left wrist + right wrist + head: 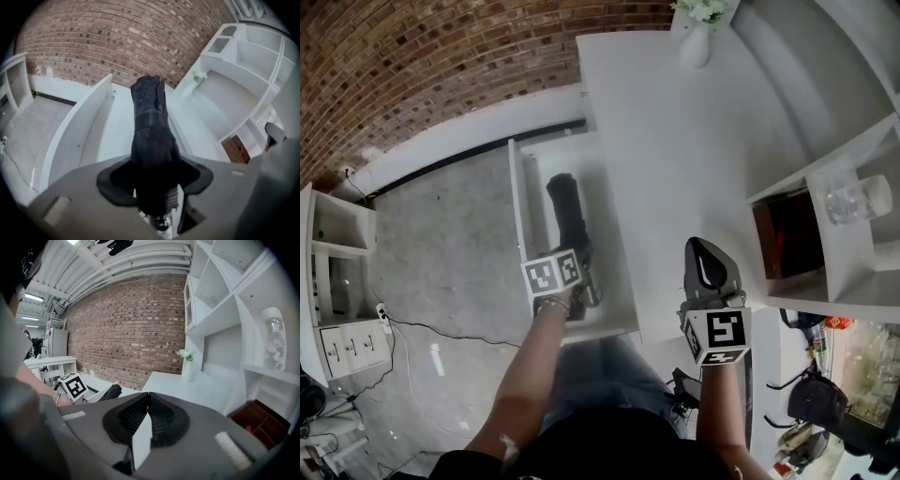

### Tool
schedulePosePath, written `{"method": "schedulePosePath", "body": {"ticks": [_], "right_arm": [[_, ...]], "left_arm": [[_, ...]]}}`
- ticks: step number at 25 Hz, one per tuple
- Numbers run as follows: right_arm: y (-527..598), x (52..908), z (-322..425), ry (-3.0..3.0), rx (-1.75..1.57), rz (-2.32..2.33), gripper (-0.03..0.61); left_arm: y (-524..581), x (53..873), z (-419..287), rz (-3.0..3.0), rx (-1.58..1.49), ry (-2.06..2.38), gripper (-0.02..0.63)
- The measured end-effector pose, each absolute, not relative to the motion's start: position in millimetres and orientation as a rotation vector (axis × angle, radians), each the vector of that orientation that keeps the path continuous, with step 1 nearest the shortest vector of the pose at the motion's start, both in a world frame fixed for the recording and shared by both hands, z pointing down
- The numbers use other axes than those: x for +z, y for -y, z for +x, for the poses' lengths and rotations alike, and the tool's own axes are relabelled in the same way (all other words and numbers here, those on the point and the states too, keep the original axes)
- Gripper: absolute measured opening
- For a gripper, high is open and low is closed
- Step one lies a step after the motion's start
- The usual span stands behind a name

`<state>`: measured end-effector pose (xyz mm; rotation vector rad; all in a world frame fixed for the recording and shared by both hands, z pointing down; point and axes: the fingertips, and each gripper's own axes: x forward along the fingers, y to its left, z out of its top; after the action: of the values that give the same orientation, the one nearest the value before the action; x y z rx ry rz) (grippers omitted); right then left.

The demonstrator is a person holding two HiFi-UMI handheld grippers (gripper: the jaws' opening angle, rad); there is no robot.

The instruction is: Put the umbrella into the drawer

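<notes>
My left gripper [154, 177] is clamped on the handle end of the folded black umbrella [150, 124]. The umbrella sits over the inside of the open drawer [70, 136], running away from me toward twelve o'clock. I cannot tell whether its far end rests on the drawer floor.

My right gripper [147, 417], at about two o'clock, has its jaws together on nothing. It hangs over the white desk top [675, 141].

Several things could go wrong from here:
- **Early release:** if I let go while the umbrella is off the floor, it would drop and might roll or bounce against a wall.
- **Snagging:** it lies close to the drawer's wall on the desk side, so drifting toward three o'clock could snag the fabric on that edge.
- **Front panel:** my left gripper is low at the near end, and pulling it back carelessly could knock the front panel.
- **Closing the drawer:** if the umbrella ends up propped on a rim, I judge the drawer would jam when pushed shut.

Counted from near to far:
- two grippers
- one umbrella
- one open drawer
- one clear bottle [853, 199] on a shelf at three o'clock
- one vase of flowers [696, 42] far off at one o'clock
</notes>
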<state>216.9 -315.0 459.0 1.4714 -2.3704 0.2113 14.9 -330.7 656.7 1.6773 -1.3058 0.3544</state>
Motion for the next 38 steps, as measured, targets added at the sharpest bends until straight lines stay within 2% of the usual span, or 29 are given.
{"method": "schedulePosePath", "body": {"ticks": [22, 28, 33, 38], "right_arm": [[305, 502, 190, 2.294, 0.306, 1.476, 0.005], [299, 499, 186, 2.286, 0.309, 1.473, 0.005], [293, 494, 189, 2.275, 0.300, 1.496, 0.005], [291, 483, 185, 2.277, 0.282, 1.531, 0.005]], "left_arm": [[330, 747, 13, 1.481, 0.468, 1.206, 0.227], [324, 761, 19, 1.450, 0.536, 1.144, 0.247], [322, 755, 22, 1.437, 0.472, 1.096, 0.307], [315, 733, 23, 1.499, 0.466, 1.067, 0.310]]}}
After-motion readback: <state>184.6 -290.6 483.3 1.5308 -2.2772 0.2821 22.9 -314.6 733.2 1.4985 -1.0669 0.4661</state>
